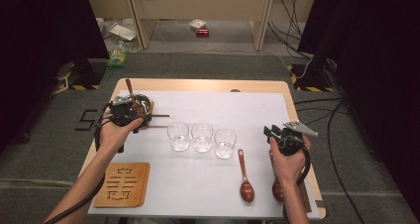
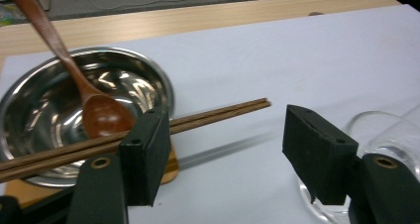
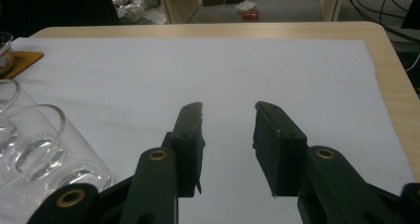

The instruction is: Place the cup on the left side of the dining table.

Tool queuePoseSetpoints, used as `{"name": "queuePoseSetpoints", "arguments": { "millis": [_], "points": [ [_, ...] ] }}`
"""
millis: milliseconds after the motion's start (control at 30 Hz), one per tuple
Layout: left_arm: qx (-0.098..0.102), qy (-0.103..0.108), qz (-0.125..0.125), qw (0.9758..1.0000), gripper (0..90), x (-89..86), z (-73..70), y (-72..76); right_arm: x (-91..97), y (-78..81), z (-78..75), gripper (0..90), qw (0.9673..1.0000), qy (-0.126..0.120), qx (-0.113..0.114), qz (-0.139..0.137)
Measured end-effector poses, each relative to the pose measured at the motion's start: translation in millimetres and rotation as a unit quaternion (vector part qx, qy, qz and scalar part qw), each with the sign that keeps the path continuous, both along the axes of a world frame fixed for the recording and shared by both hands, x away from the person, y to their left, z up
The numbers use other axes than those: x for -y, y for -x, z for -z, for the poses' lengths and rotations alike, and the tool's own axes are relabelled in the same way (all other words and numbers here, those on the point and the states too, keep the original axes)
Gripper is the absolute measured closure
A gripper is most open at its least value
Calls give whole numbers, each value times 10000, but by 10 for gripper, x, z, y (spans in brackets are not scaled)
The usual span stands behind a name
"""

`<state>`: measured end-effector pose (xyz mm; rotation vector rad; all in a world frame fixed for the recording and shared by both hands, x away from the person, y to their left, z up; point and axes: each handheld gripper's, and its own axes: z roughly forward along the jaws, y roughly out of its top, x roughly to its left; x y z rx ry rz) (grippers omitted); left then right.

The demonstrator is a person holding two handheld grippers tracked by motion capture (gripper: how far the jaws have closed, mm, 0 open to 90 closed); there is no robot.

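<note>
The left claw (image 2: 225,157) stood released, jaws wide, with the chopsticks (image 2: 148,132) lying just behind its left jaw across the steel bowl (image 2: 29,105), probably parked there to stay off the tabletop (image 2: 257,60). A wooden spoon (image 2: 74,80) leaned inside the bowl. The right claw (image 3: 229,135) hung half-open and empty, glasses (image 3: 34,144) to its left.

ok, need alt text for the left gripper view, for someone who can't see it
The left gripper has its two black jaws wide open, nothing between them, over a white table cover. Behind the left jaw, a pair of wooden chopsticks lies across the rim of a steel bowl that has a wooden spoon in it. A clear glass stands behind the right jaw.
</note>
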<state>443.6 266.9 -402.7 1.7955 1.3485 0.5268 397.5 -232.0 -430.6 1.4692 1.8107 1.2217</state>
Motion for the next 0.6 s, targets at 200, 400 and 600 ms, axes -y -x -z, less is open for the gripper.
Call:
{"name": "queuePoseSetpoints", "arguments": {
  "millis": [200,400,600],
  "points": [
    [-9,20,234,9997,348,199,2,16,-12,5,0,638,10000,22,13,-42],
    [-75,31,458,9989,355,348,40,9,-7,9,1,636,10000,-1,-1,-34],
    [-103,74,607,9981,370,434,53,29,6,19,-5,635,10000,4,2,-16]
  ]
}}
